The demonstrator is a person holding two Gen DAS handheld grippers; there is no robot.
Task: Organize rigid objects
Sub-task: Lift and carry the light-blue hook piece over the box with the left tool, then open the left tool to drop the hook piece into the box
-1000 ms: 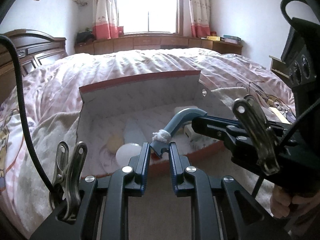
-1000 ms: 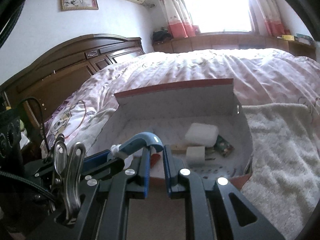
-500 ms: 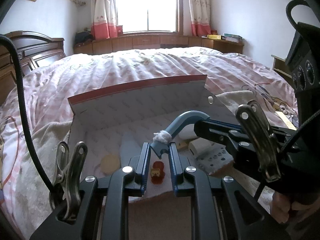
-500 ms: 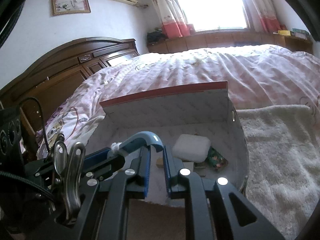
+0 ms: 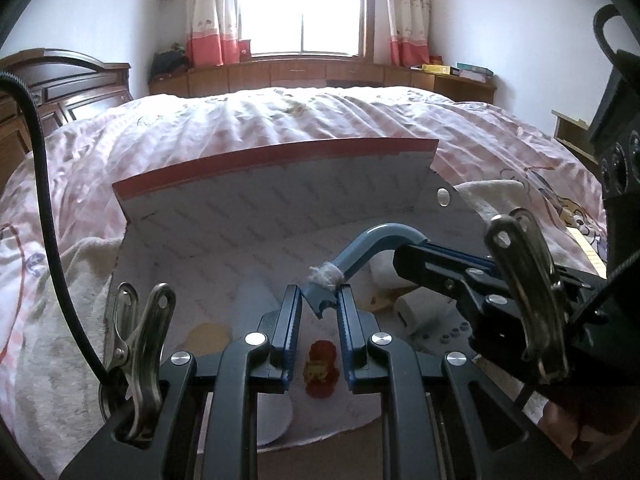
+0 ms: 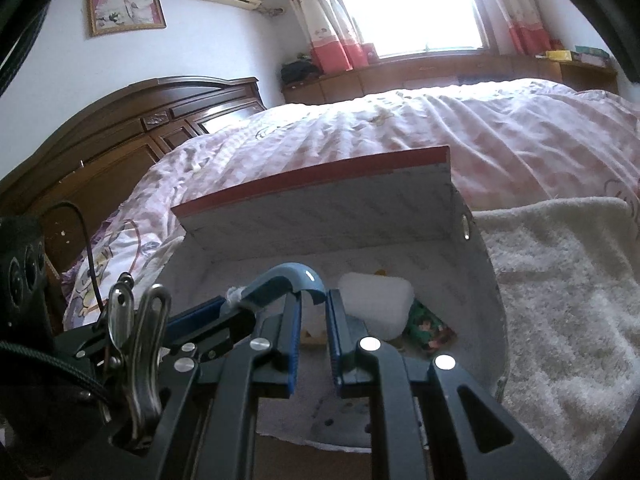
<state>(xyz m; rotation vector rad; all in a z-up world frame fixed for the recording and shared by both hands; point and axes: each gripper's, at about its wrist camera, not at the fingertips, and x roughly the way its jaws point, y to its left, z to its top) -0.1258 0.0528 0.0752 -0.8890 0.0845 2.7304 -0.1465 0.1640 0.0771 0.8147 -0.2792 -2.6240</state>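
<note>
A bent blue hook-shaped piece (image 5: 362,254) is gripped at both ends at once, held above the open white box (image 5: 248,216) that sits on the bed. Its lower, notched end, wrapped with a bit of white thread, is pinched between the fingers of the left gripper (image 5: 319,304), whose jaws are clamped tight on it. The other end, past the curve, is clenched by the right gripper (image 6: 313,304), seen coming in from the right side of the left wrist view with a hand (image 5: 560,428) partly visible beneath it. In the right wrist view the curved top of the blue piece is seen arching just above the right gripper's fingertips, with the left gripper reaching in from the left. Down in the box, a red and yellow figure (image 5: 321,368) is spotted directly below the left jaws, a round yellowish disc (image 5: 209,335) lies to its left, and a white roll (image 5: 420,310) rests to the right. A white foam block (image 6: 376,300) is seen toward the far right corner of the box, with a small green picture packet (image 6: 430,328) just beside it. The box's red-edged flap (image 6: 316,178) stands raised at the back, and a fluffy cream blanket (image 6: 560,280) is spread over the pink bedcover (image 6: 440,128) to the right.
</note>
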